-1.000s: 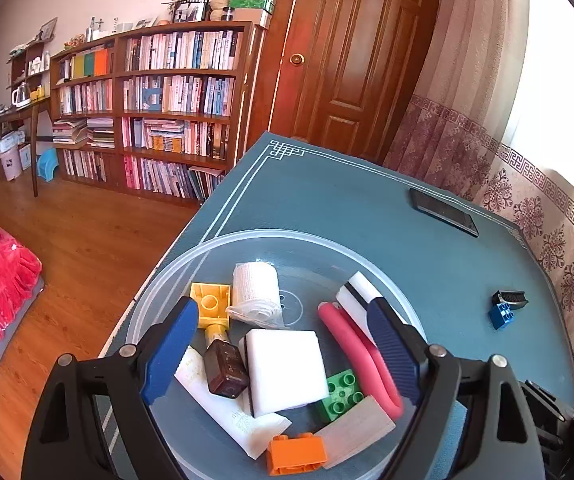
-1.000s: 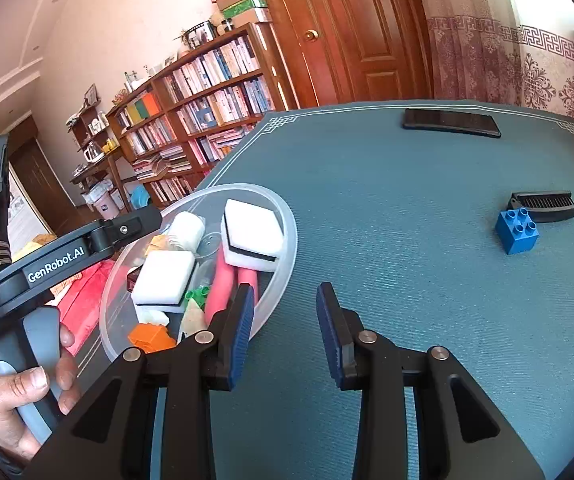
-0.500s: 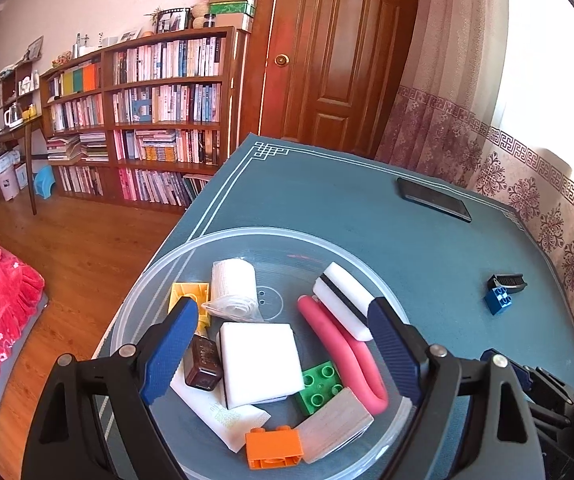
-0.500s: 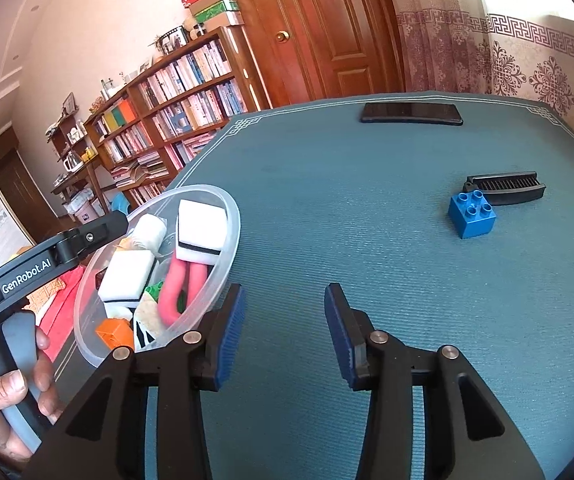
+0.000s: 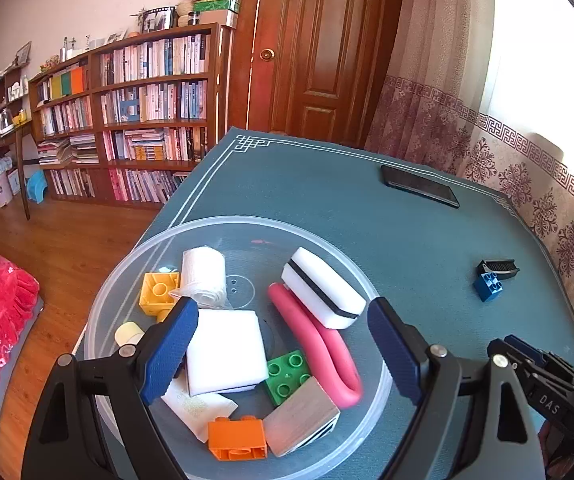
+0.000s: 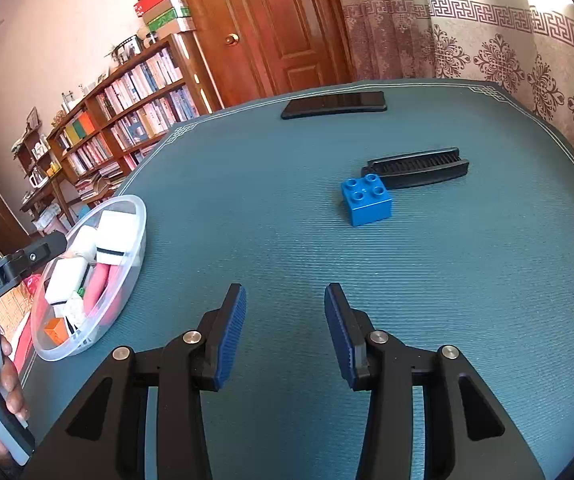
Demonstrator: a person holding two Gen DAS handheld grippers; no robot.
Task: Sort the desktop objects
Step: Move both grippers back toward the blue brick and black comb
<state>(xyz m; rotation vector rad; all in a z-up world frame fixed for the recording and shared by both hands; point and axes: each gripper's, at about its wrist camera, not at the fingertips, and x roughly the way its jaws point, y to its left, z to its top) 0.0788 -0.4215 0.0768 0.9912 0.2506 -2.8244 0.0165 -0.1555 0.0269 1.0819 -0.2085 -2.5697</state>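
Beside blue brick (image 6: 366,199), black comb (image 6: 417,168) lying crosswise

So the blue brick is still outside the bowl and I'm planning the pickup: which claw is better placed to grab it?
Right. The right claw is open and faces the blue brick across bare mat, while the left claw hangs over the bowl, away from it.

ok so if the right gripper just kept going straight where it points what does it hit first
Probably the blue brick: it sits slightly right of the open right gripper line, with bare tablecloth between. The black comb lies just behind it.
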